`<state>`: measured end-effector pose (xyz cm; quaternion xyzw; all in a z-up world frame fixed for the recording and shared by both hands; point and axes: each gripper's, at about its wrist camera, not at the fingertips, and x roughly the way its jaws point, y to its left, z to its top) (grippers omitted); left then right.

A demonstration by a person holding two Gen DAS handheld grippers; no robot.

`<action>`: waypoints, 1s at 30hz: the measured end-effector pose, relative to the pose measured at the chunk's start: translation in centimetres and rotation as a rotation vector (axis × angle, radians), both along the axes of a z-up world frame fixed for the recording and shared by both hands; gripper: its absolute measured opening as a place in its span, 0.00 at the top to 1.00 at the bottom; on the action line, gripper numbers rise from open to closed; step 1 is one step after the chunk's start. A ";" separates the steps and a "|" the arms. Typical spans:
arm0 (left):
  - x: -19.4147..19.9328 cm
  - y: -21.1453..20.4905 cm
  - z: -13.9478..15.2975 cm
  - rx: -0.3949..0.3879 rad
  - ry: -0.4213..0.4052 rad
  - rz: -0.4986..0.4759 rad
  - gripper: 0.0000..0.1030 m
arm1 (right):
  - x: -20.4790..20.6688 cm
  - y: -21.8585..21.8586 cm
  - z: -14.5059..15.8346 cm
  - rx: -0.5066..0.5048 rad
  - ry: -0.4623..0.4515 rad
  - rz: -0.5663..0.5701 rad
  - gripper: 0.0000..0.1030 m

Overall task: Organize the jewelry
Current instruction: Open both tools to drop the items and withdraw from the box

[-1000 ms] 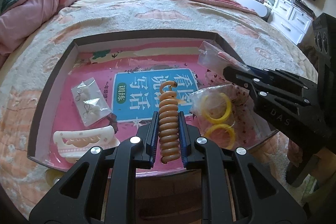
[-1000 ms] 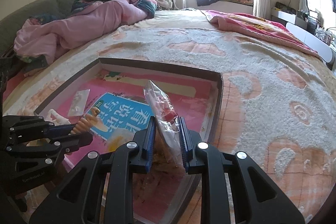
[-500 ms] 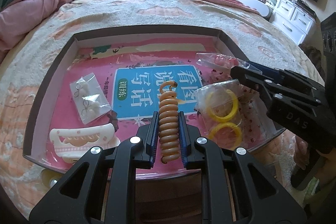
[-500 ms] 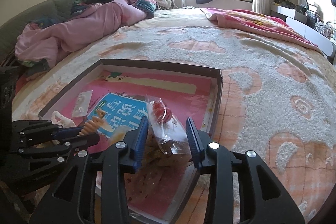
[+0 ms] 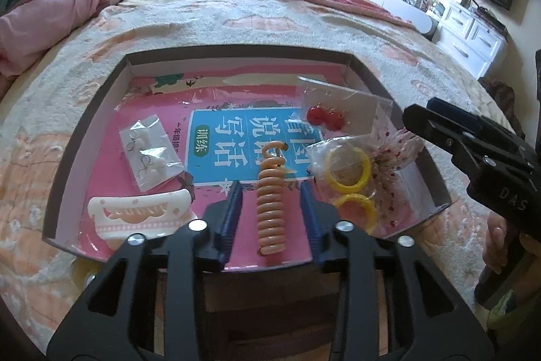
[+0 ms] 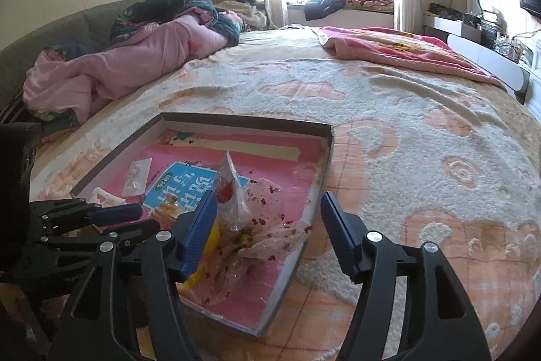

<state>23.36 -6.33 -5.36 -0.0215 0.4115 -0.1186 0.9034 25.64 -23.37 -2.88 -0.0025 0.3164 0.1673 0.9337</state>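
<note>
My left gripper (image 5: pixel 270 205) has just been opening; the orange coil (image 5: pixel 271 208) lies between its pads, untouched, in the tray (image 5: pixel 84 131). Earring bag (image 5: pixel 338 110) beyond, right gripper (image 5: pixel 473 151) beside.

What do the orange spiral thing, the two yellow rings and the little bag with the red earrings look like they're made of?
Orange spiral: probably soft plastic, glossy, with even translucent coils. Yellow rings: likely hard plastic or resin, smooth and uniformly bright. Earring bag: thin clear plastic film, given its creases and glare; the red earrings look shiny, but glass or plastic is unclear.

Tray (image 5: pixel 236 51) crowded; bedspread (image 6: pixel 422 158) seemingly clear.
</note>
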 end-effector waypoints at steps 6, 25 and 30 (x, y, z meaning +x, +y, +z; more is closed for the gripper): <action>-1.7 0.9 1.5 -0.020 -0.067 0.039 0.52 | -1.5 -1.2 0.7 0.021 -0.014 -0.032 0.28; -7.2 3.1 3.7 -0.046 -0.169 0.106 0.11 | -6.3 -1.0 2.8 0.001 -0.106 -0.034 0.15; -8.3 3.7 3.8 -0.049 -0.177 0.117 0.11 | -7.8 -1.0 3.1 0.009 -0.111 -0.023 0.14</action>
